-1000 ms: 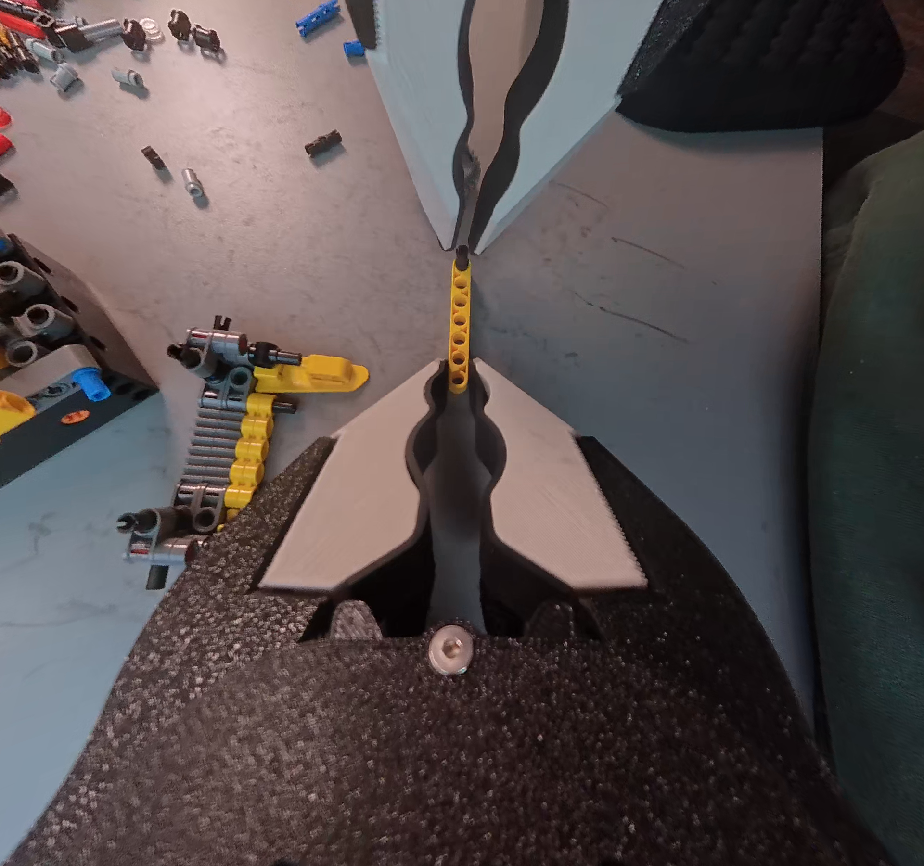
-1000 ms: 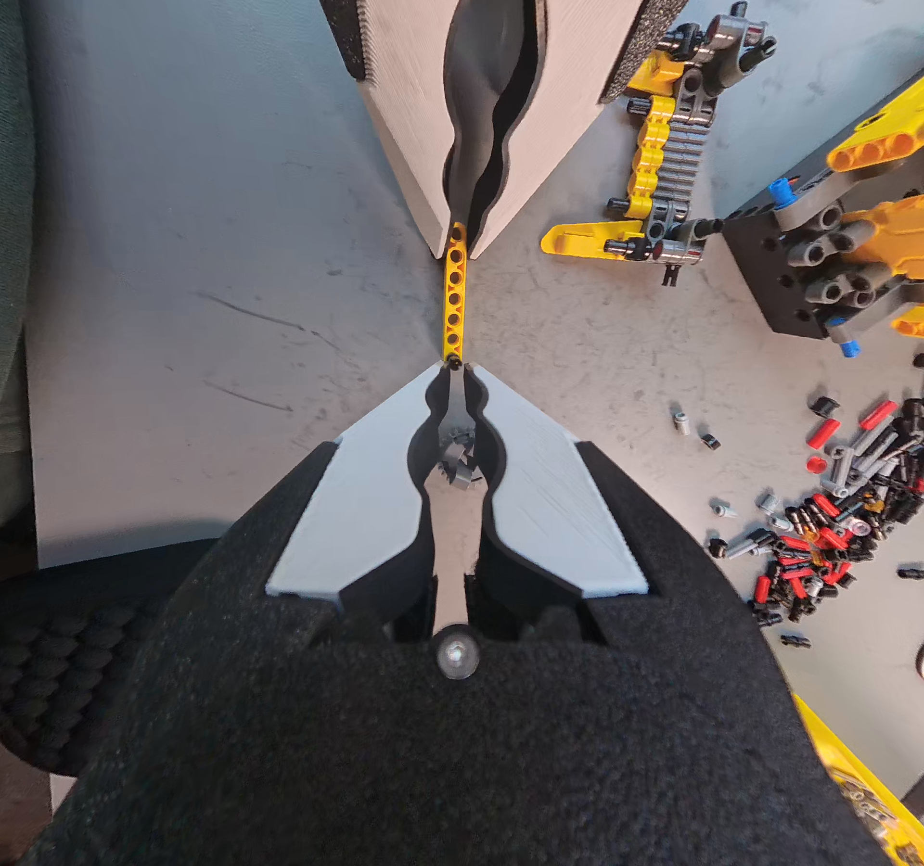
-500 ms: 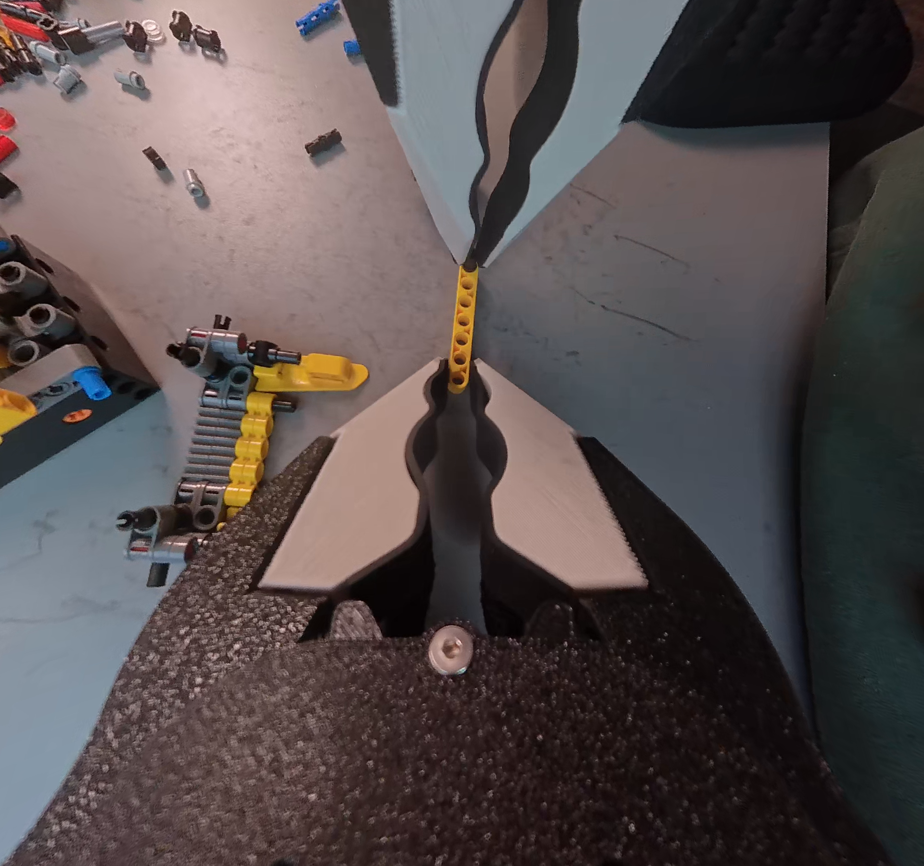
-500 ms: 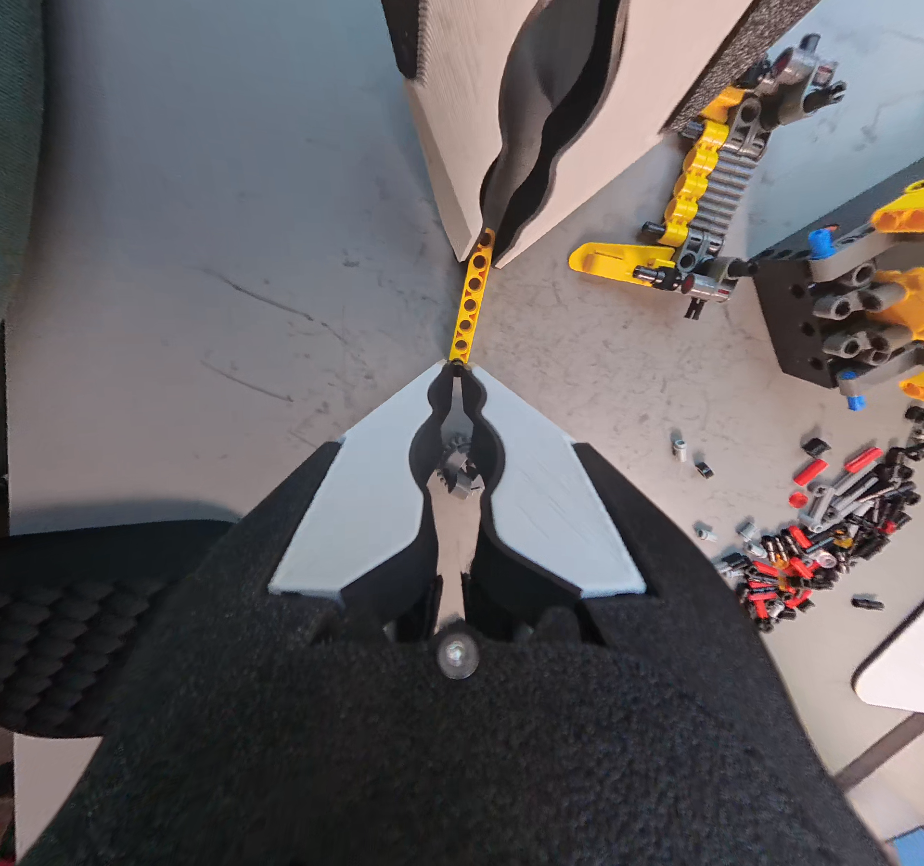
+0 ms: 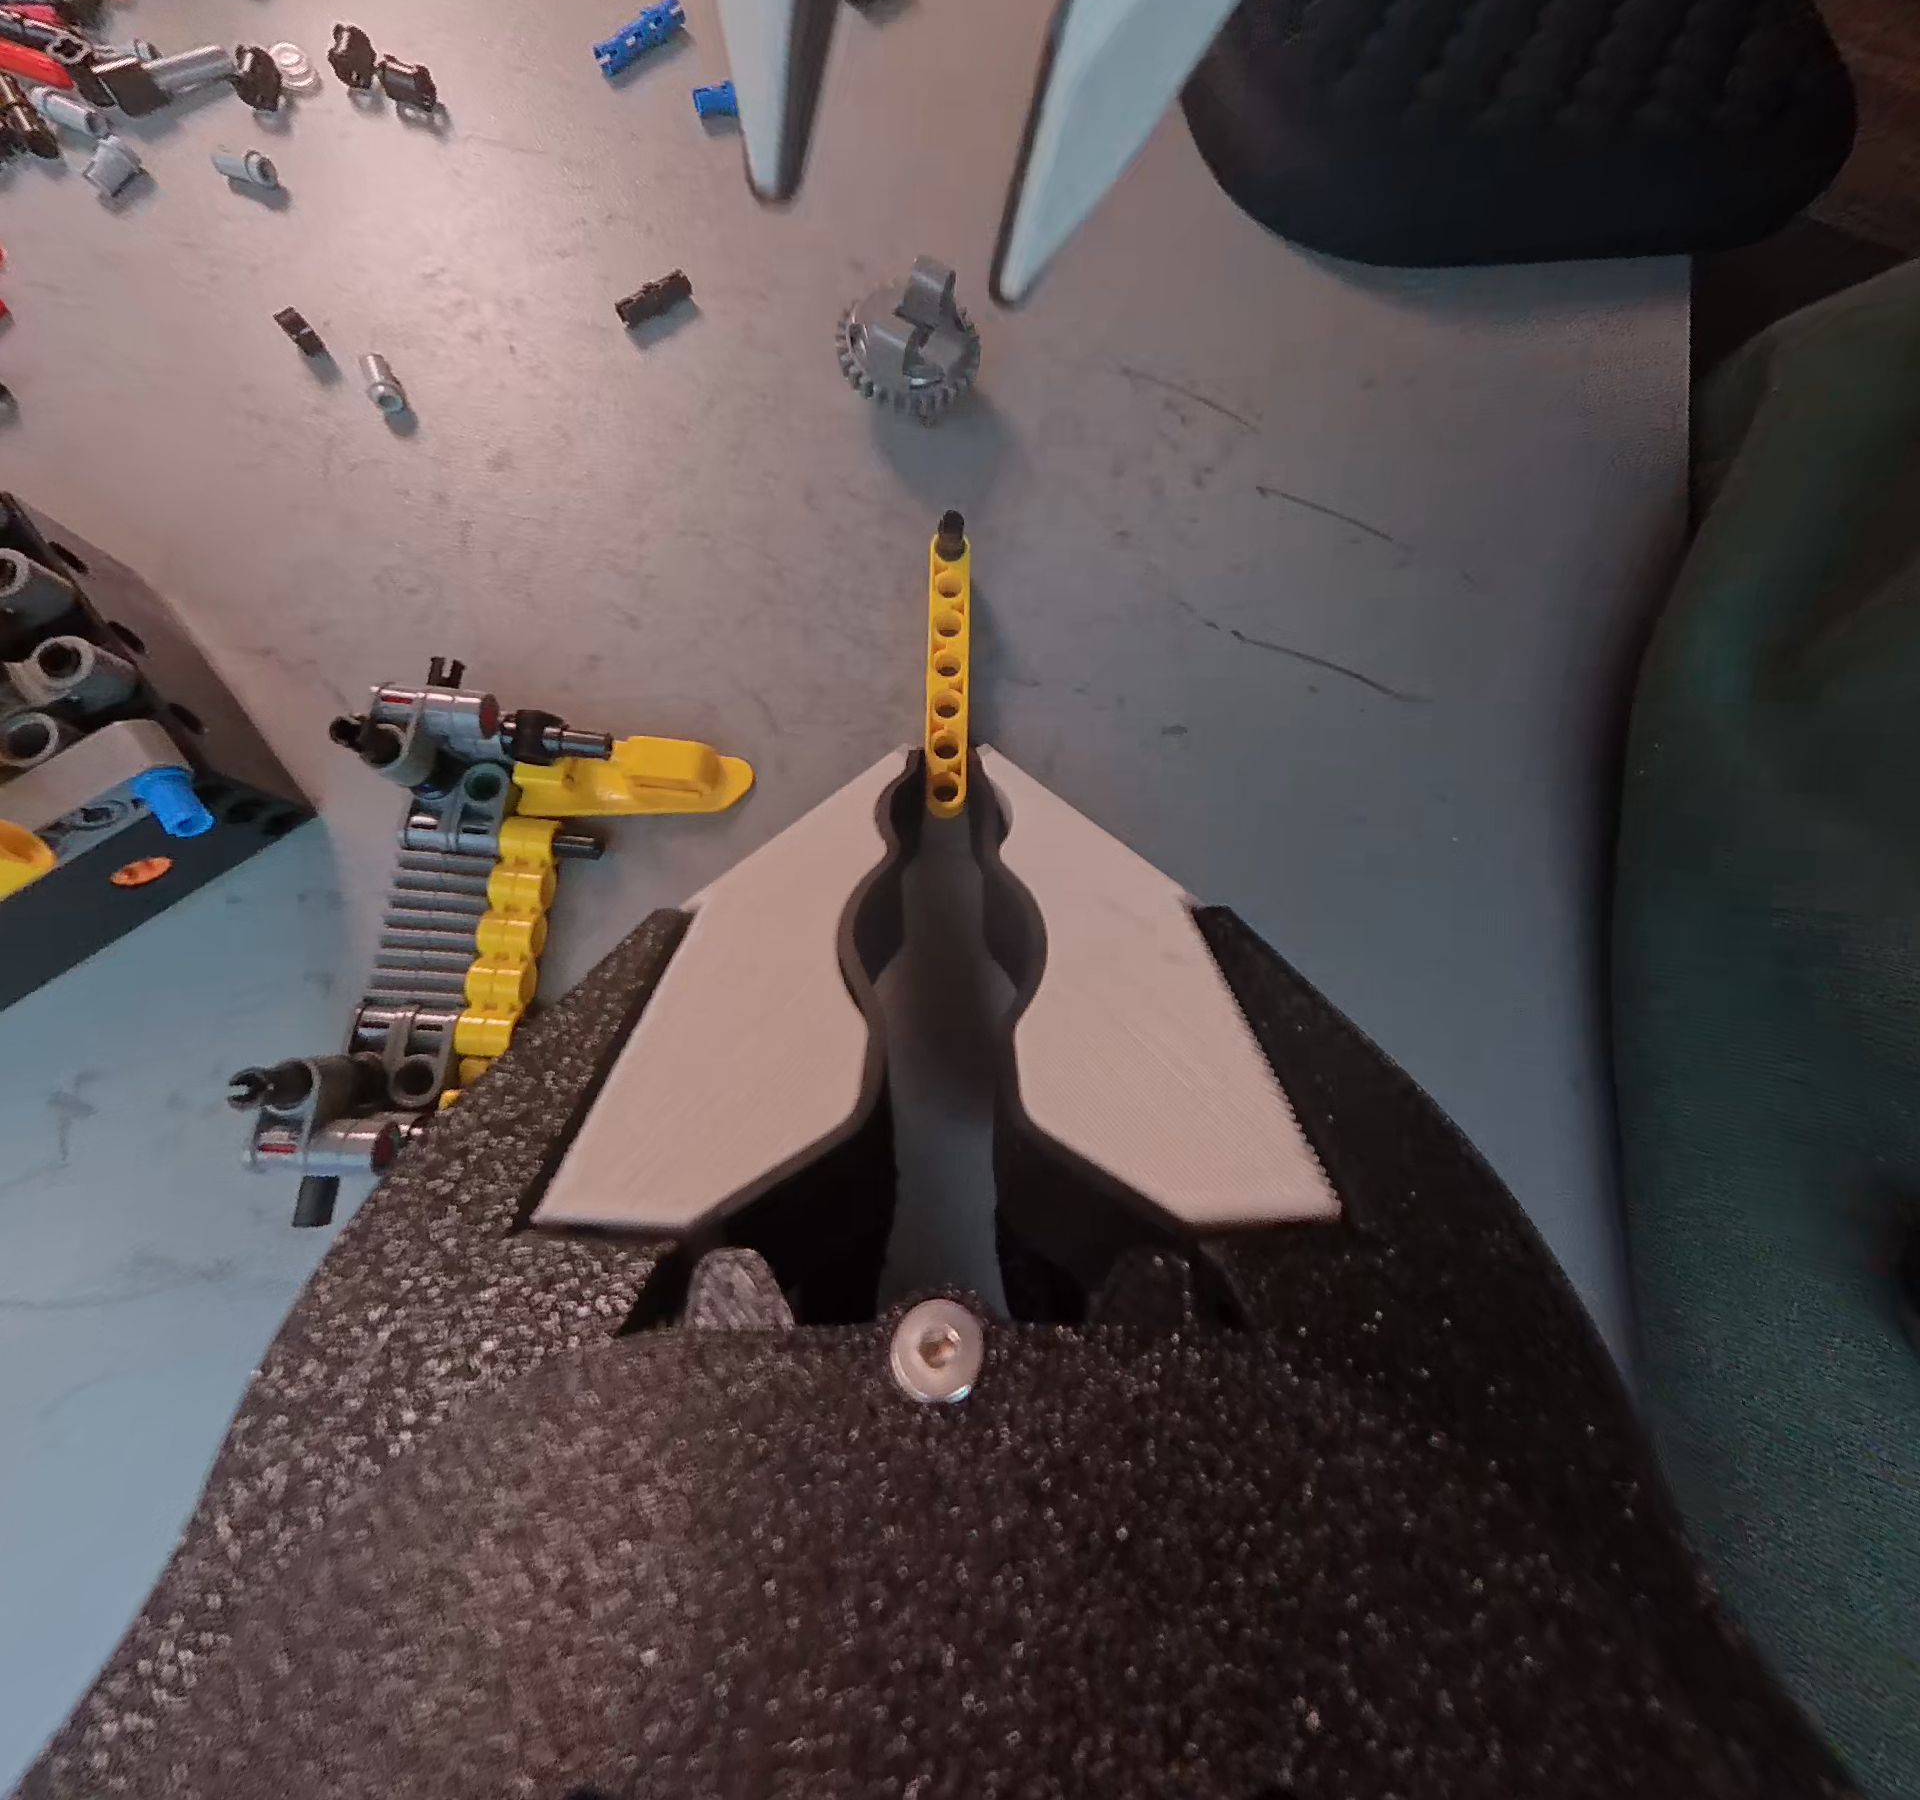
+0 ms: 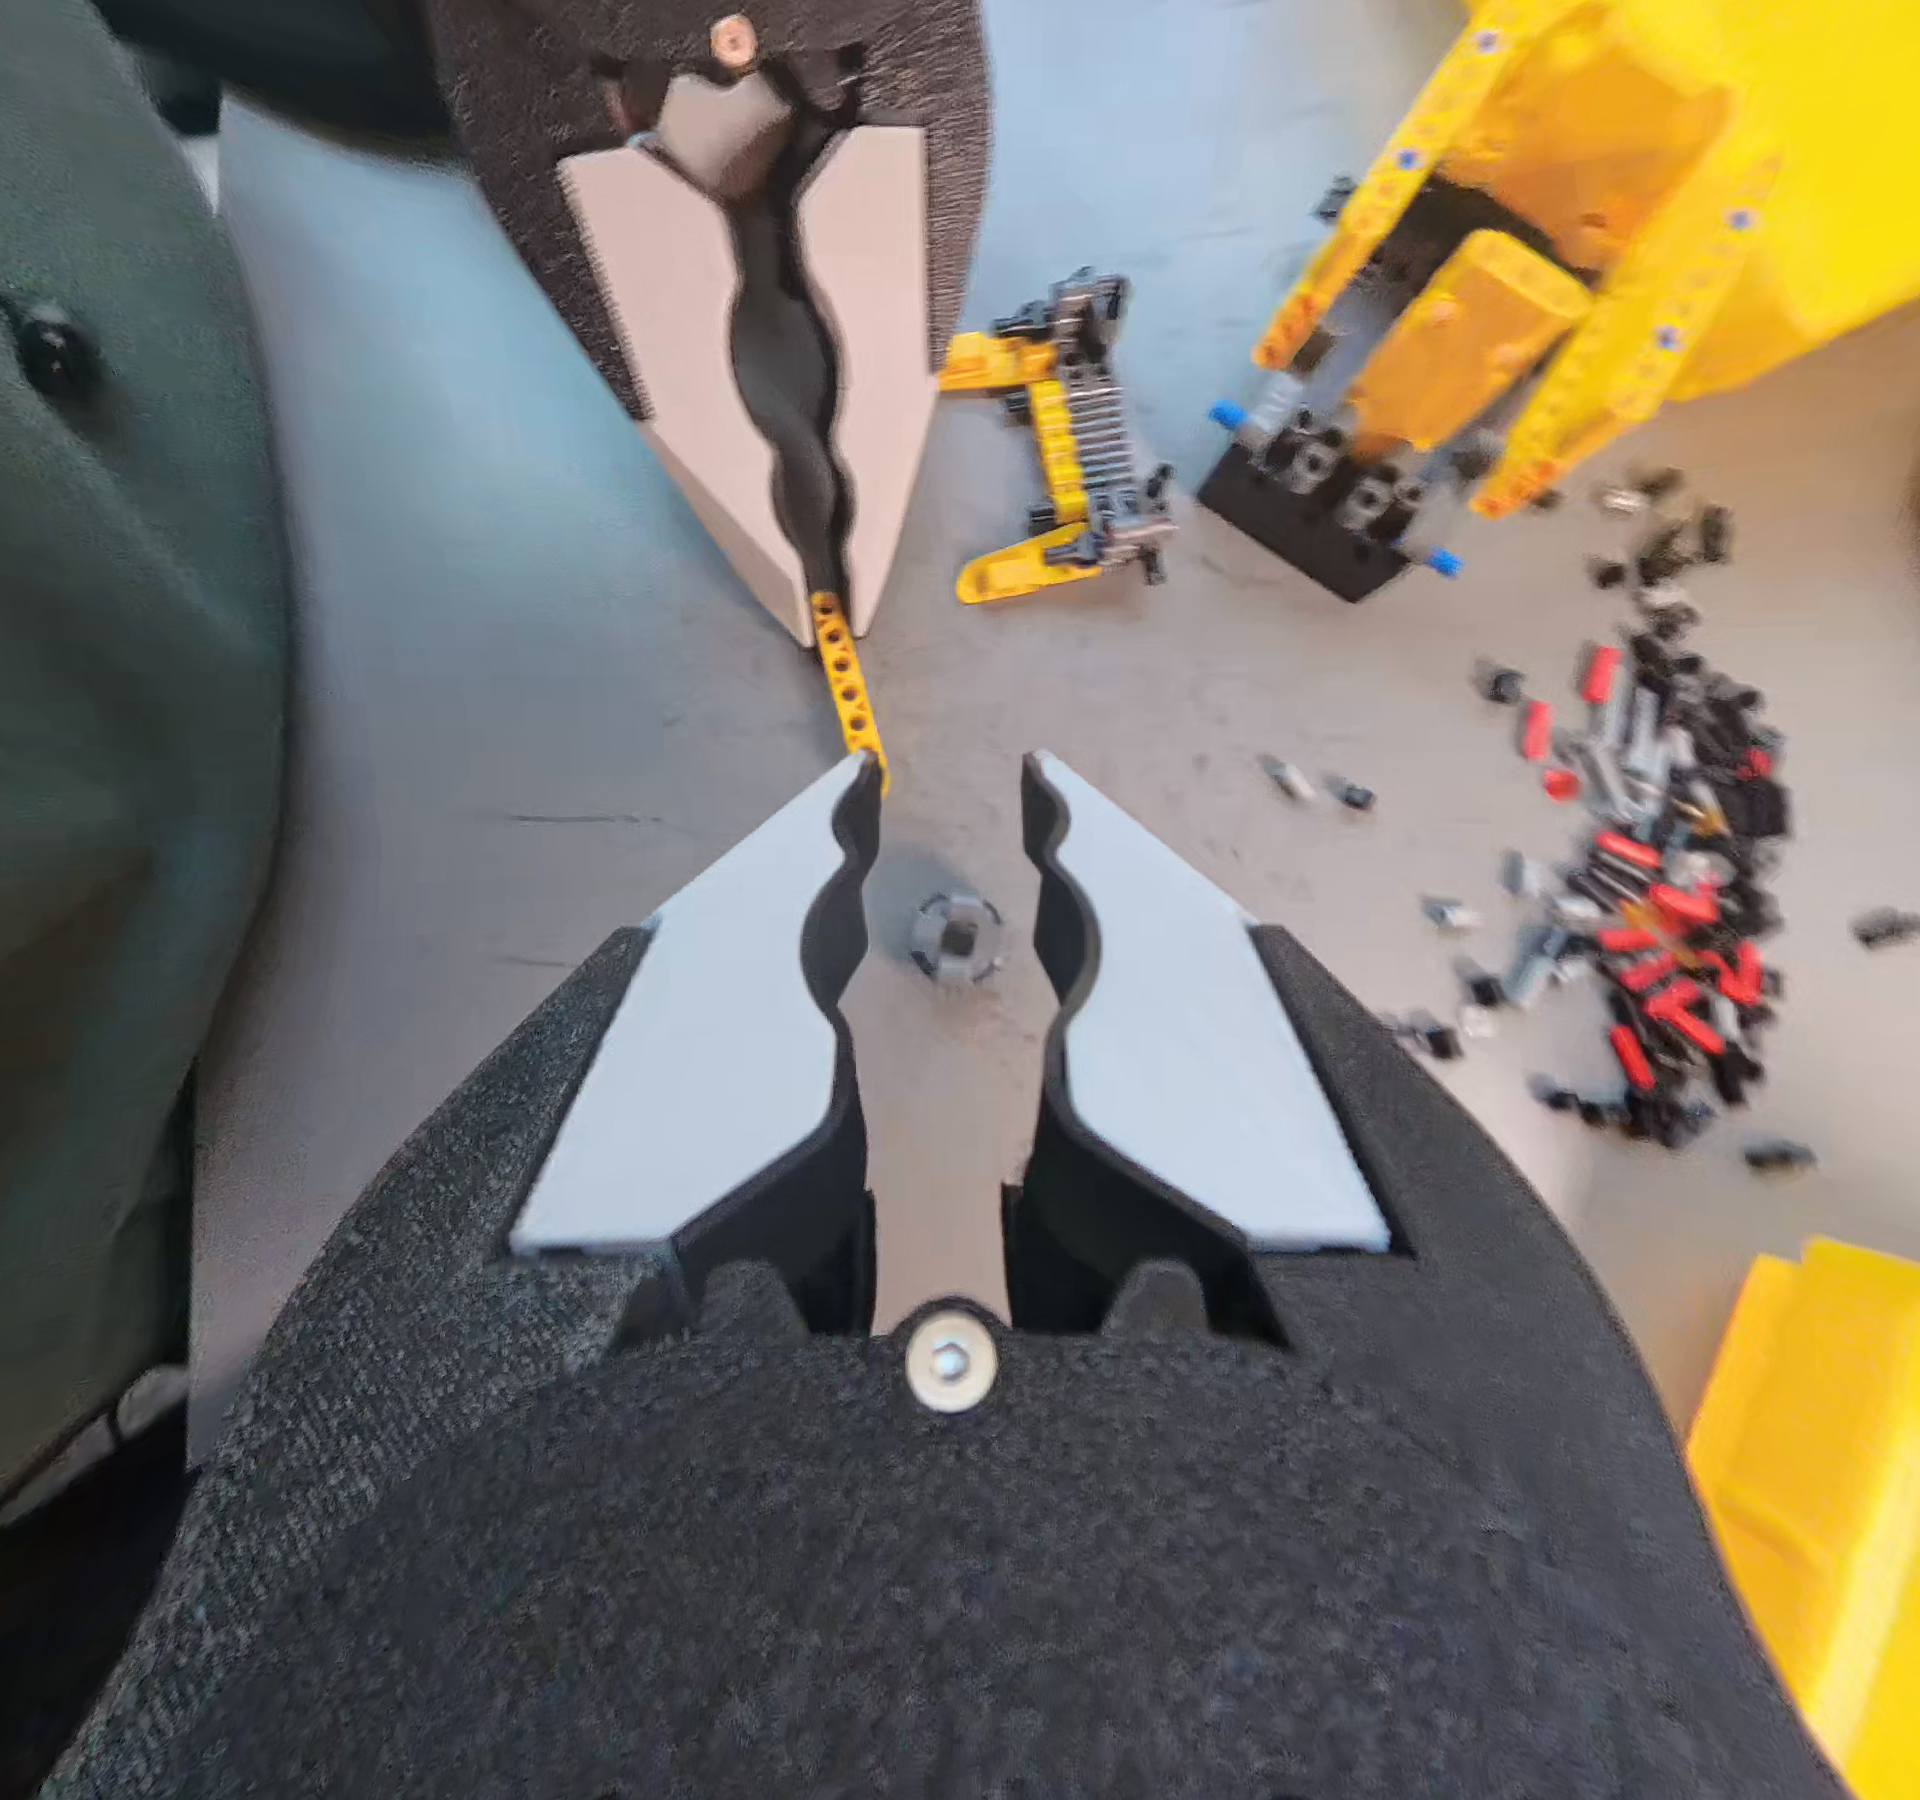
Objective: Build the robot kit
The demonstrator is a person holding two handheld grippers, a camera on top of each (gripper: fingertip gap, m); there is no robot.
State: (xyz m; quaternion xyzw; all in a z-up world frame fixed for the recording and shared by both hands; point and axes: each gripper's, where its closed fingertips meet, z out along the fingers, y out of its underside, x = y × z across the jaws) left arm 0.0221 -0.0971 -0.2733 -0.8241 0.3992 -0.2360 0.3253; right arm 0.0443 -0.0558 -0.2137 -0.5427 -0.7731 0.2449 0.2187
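a scuffed grey table (image 5: 1299, 524) carries a grey gear (image 5: 907, 353), a yellow-grey assembly (image 5: 468, 909) — and scattered small pins (image 6: 1652, 919).

1. Left gripper (image 5: 948, 782): jaws closed on the near end of a yellow perforated beam (image 5: 950, 661), black pin (image 5: 950, 526) at its far tip.
2. Right gripper (image 5: 894, 233): fingers spread apart (blurred), above a grey gear (image 5: 907, 354) lying on the table (image 5: 1299, 524).
3. Yellow-and-grey assembly (image 5: 468, 909) lies left.
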